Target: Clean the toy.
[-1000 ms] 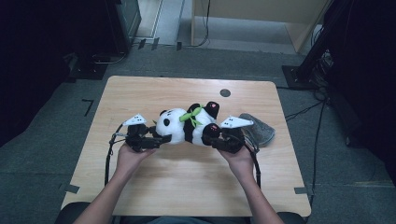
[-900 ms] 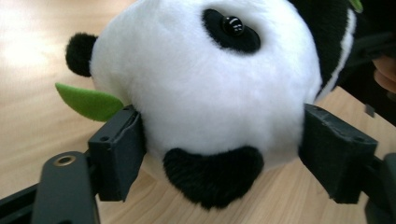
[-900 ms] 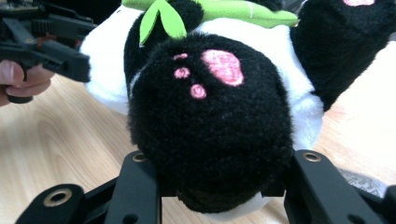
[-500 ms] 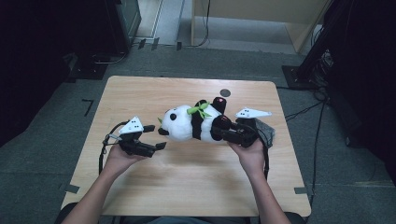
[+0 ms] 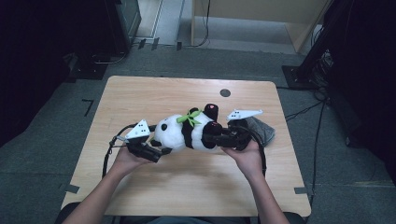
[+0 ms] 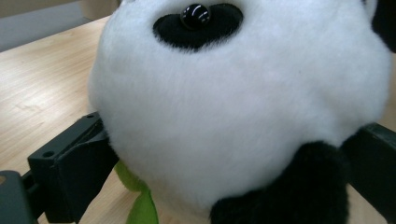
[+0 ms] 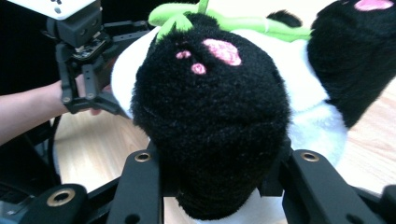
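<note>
A black-and-white plush panda (image 5: 187, 133) with a green bow (image 5: 189, 117) is held sideways just above the wooden table (image 5: 154, 93). My right gripper (image 5: 217, 137) is shut on one black hind paw (image 7: 210, 116) with pink pads, which bulges between the jaws. My left gripper (image 5: 156, 151) sits at the panda's white head (image 6: 233, 107). Its jaws have just been opening and stand wide on either side of the head, with the fur brushing them. The right gripper view also shows the left gripper (image 7: 88, 93) beyond the panda.
A grey folded cloth-like thing (image 5: 261, 130) lies on the table behind my right hand. A dark round spot (image 5: 225, 92) marks the tabletop near the far edge. Cables trail from both grippers. Dark furniture and floor cables surround the table.
The left gripper let go of the head, drew back to the left, then came in again with wider jaws around it. The right gripper lifted the panda slightly.
</note>
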Demonstrator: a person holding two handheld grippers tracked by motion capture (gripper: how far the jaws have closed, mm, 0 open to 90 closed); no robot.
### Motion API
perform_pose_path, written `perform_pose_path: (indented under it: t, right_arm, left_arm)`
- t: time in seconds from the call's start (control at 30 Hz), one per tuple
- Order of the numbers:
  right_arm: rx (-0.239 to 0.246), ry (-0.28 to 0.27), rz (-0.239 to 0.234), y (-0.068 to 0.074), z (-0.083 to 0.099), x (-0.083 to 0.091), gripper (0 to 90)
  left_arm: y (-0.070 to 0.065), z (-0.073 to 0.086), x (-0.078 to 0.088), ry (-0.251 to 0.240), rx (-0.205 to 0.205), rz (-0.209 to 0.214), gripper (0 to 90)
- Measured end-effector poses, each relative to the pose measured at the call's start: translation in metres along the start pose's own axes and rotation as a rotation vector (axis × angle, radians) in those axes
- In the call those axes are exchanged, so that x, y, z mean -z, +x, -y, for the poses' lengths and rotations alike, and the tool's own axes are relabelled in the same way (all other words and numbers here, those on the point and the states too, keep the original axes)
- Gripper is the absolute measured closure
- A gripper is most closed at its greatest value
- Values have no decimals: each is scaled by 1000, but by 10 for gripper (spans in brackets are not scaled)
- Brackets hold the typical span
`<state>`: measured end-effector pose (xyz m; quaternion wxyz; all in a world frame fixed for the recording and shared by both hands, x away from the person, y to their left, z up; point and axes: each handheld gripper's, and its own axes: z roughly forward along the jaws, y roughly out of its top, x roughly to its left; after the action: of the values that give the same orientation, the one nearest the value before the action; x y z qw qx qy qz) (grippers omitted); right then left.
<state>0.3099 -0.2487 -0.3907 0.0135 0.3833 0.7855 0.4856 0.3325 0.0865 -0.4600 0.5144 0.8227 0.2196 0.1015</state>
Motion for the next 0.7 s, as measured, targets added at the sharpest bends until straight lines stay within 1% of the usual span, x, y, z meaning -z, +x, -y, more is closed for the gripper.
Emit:
perform_pose_path:
  t: [0.03, 0.07, 0.1, 0.17, 0.23, 0.27, 0.3, 0.33, 0.37, 0.43, 0.47, 0.53, 0.6, 0.63, 0.67, 0.7]
  right_arm:
    - [0, 1, 0, 0, 0, -1, 619]
    - [-2, 1, 5, -1, 1, -2, 617]
    - [0, -3, 9, -2, 1, -2, 611]
    - [-3, -14, 5, -3, 2, -2, 590]
    - [2, -16, 18, -4, 2, -3, 567]
    - [7, -11, 29, -4, 1, -3, 537]
    - [13, -13, 56, -4, 1, -3, 512]
    - [6, -16, 67, -5, 2, -4, 495]
    - [-12, -29, 51, -7, 3, -4, 471]
    - [-14, -45, 49, -10, 4, -4, 425]
    - [-6, -53, 45, -12, 5, -4, 401]
    - [46, -78, 42, -13, 7, -5, 351]
    - [107, -114, 54, -12, 11, -5, 315]
    - [115, -117, 64, -13, 12, -5, 307]
    - [108, -120, 64, -14, 13, -4, 286]
    - [98, -135, 61, -17, 15, -3, 258]
  left_arm:
    - [-1, 0, 1, -1, -10, -4, 38]
    - [-1, -2, 3, 1, -20, -17, 89]
    - [0, -3, 5, -7, -14, -22, 148]
    - [3, -5, 8, -8, 15, -18, 244]
    - [3, -7, 9, 4, 38, -10, 315]
    - [4, -7, 9, 15, 58, -2, 348]
    - [7, -8, 9, 20, 93, 25, 385]
    - [10, -7, 10, 29, 133, 56, 420]
    - [10, -7, 11, 28, 139, 62, 453]
    - [12, -9, 13, 34, 151, 69, 484]
    - [13, -10, 14, 35, 164, 76, 493]
    - [16, -10, 15, 41, 184, 87, 507]
    - [19, -10, 16, 50, 210, 91, 516]
    - [20, -10, 17, 55, 214, 87, 518]
    - [22, -10, 18, 59, 234, 92, 517]
    - [25, -9, 20, 58, 261, 97, 517]
